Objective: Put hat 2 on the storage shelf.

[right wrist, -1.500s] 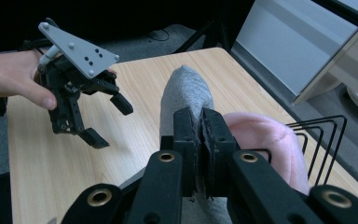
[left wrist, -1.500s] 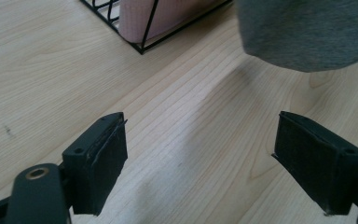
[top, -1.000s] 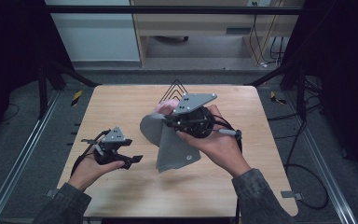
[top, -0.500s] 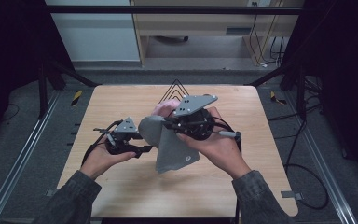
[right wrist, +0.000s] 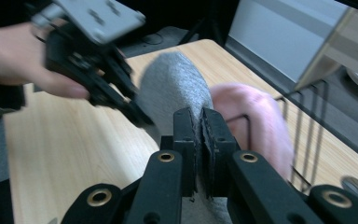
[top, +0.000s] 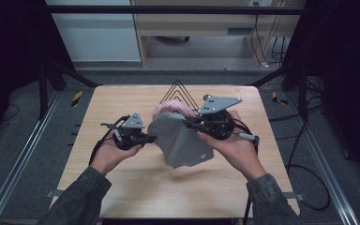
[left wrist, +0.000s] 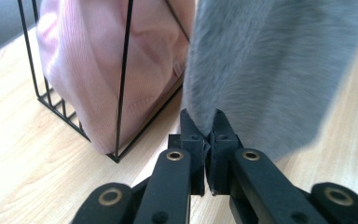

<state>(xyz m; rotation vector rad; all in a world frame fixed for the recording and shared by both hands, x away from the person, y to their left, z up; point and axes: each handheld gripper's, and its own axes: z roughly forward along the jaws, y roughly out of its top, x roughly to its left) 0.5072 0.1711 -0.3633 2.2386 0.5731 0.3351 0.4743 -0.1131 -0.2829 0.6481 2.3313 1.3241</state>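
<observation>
I'm holding the grey cloth [top: 180,140] beside the wire rack [top: 177,93] — both grippers, left [left wrist: 204,122] and right [right wrist: 200,122], clenched on its edges — soft, floppy stuff.

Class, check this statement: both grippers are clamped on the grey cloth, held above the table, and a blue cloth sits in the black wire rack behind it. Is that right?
Not quite. The cloth in the black wire rack is pink, not blue, as the left gripper view shows. The rest holds: the left gripper and right gripper are both clamped on the grey cloth above the table.
</observation>
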